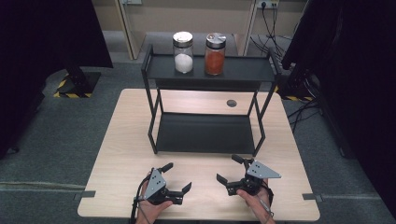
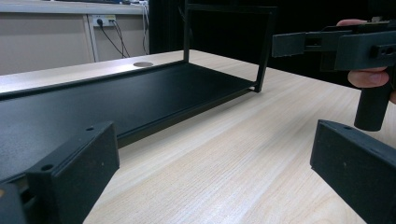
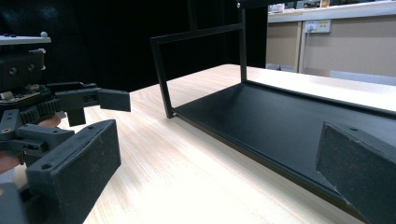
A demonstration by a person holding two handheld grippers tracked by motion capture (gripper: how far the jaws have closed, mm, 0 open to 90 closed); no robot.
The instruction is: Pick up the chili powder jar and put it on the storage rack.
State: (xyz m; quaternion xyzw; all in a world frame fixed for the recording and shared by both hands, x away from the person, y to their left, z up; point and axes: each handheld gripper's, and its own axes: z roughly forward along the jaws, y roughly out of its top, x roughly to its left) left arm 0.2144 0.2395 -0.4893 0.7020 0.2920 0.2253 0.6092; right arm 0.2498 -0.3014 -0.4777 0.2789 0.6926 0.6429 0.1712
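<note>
Start pose: left gripper [image 1: 176, 178] and right gripper [image 1: 231, 170], jaws apart, empty, near table's [image 1: 116, 140] front edge; next likely reach black metal two-tier rack [image 1: 205, 133].

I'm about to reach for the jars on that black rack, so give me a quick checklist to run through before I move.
1. Left gripper open with nothing in it: ok, jaws spread wide.
2. Right gripper open with nothing in it: ok, jaws spread wide.
3. White jar upright on the rack top shelf, lid on: ok.
4. Orange jar upright beside it, lid on: ok.
5. Gap between the two jars wide enough for a jaw: cannot tell, they stand close but apart.
6. Lower shelf free of things: ok.
</note>
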